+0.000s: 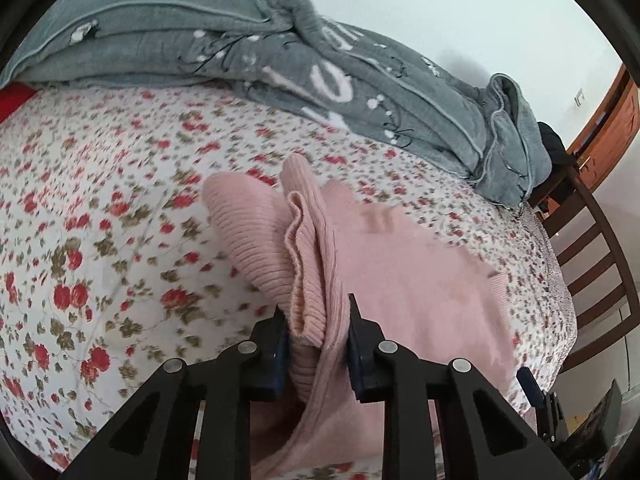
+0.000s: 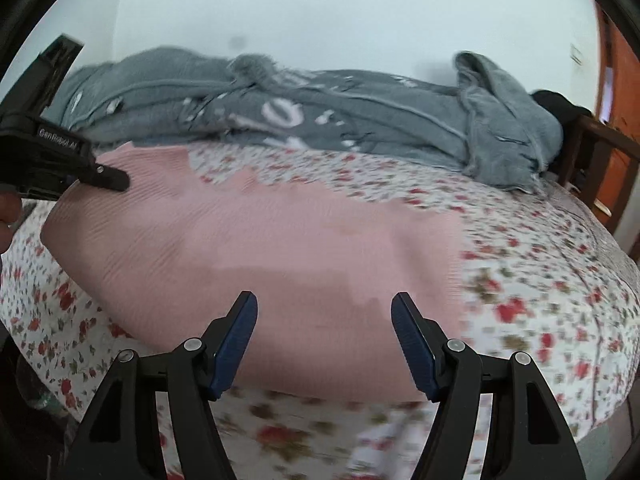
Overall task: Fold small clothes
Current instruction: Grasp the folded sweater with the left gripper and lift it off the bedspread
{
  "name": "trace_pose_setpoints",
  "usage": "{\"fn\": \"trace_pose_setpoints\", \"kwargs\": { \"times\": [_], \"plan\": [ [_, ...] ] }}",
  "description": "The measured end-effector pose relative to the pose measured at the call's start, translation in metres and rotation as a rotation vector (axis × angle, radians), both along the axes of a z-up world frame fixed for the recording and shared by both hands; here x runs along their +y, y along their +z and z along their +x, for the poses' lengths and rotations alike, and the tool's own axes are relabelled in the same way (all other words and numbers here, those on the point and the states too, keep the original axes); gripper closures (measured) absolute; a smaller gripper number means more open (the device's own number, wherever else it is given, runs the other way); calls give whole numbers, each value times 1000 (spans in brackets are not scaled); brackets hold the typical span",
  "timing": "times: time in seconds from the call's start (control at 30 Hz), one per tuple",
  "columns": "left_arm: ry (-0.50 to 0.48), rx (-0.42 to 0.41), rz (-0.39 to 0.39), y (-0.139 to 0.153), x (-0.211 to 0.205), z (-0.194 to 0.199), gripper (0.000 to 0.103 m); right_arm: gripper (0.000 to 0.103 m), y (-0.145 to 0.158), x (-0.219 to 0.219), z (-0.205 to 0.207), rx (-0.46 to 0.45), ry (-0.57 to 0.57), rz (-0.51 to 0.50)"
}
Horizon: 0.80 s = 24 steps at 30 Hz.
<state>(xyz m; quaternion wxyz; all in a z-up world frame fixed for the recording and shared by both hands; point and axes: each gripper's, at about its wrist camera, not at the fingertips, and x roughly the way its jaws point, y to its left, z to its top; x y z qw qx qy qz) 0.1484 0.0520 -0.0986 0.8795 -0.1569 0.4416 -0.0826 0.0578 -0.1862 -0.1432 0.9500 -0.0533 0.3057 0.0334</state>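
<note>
Now we have the pink ribbed knit garment [image 1: 400,280] spread across the bed with the red-flowered white sheet [image 1: 100,200], most of it lying flat, which is where we want it for folding. Its one end is bunched into a thick ribbed fold that rises off the sheet, because our left tool [image 1: 316,320] has pinched it: the two blue pads stand narrow with the knit pressed between them, and the cloth drapes down from the grip. We judge this to be the start of a fold, the gathered end held so it can be carried over the flat body of the garment.

Our right tool [image 2: 324,332] hangs above the garment's near edge with its jaws wide and nothing between them; we read it as ready to take the matching corner or to pin the cloth while the other end travels. From the right wrist view the left tool [image 2: 60,152] shows at the garment's left end, on the knit.

Beyond the garment a rumpled grey fleece blanket with white lettering [image 1: 280,60] is pushed to the far side, leaving the middle of the bed for the work. A dark wooden slatted chair [image 1: 592,248] stands just beside the bed's far corner.
</note>
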Motion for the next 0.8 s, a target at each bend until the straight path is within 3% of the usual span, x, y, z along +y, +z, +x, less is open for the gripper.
{"fn": "trace_pose_setpoints", "kwargs": {
  "times": [0.23,0.37,0.57,0.7,0.8],
  "plan": [
    [-48,-8,11,38,-61,9,81,35,10,-82,-25,10,-90,165],
    [-122,-18,45,45,-120,13,81,35,8,-111,-43,5,-136,158],
    [-265,28,94,19,-213,15,81,35,10,-158,-56,34,-194,193],
    [-308,72,152,-9,-247,13,80,35,14,-183,-63,34,-233,185],
    [-356,96,52,-8,-247,15,77,35,17,-194,-65,35,-240,201]
  ]
}}
